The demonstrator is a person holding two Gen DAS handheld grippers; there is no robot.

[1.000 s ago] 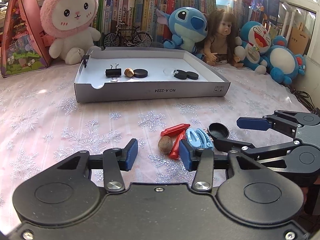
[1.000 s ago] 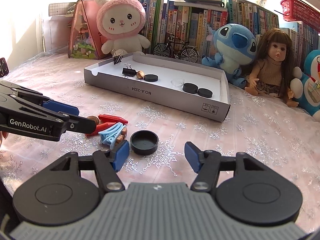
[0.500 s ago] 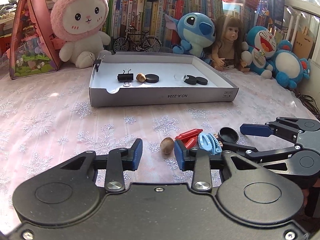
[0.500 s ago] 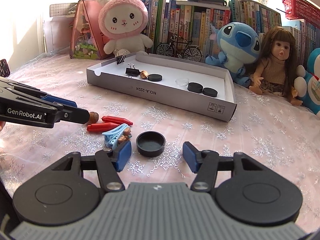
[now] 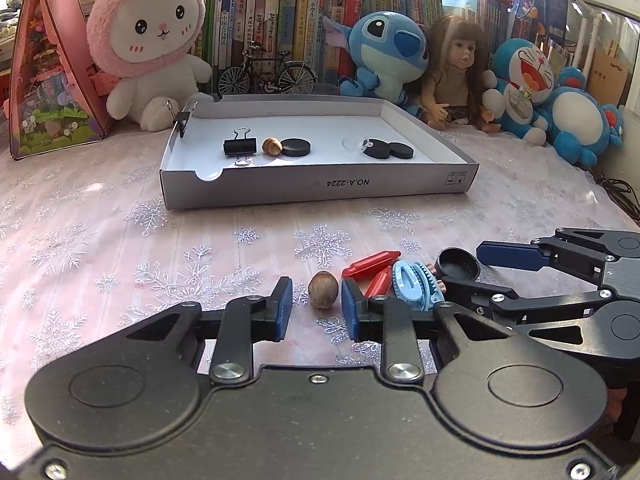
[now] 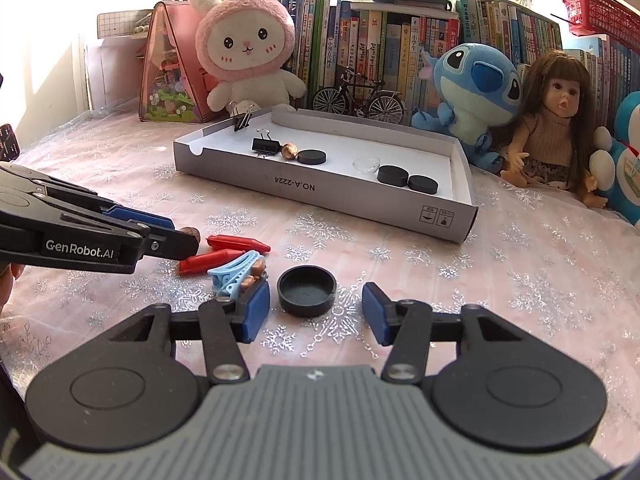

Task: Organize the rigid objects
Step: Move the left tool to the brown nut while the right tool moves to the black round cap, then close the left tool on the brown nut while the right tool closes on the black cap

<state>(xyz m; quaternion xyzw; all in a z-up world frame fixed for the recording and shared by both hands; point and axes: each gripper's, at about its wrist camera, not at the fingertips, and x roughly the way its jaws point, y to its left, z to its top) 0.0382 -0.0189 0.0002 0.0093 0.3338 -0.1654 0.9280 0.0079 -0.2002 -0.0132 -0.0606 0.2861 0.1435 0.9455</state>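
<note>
A pink-hooded plush rabbit (image 5: 146, 36) sits beside a pink triangular toy house (image 5: 44, 88) before a row of books (image 5: 280, 16). A miniature bicycle (image 5: 266, 74), a blue alien plush (image 5: 384, 56), a long-haired doll (image 5: 456, 76) and blue cat plushes (image 5: 536, 92) line the snowflake-patterned surface (image 5: 100, 232).

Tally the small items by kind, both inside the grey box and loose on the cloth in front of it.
Black discs: 3
Black cap: 1
Binder clips: 2
Nuts: 2
Red pieces: 2
Blue hair clip: 1
Clear dish: 1
Total: 12
</note>
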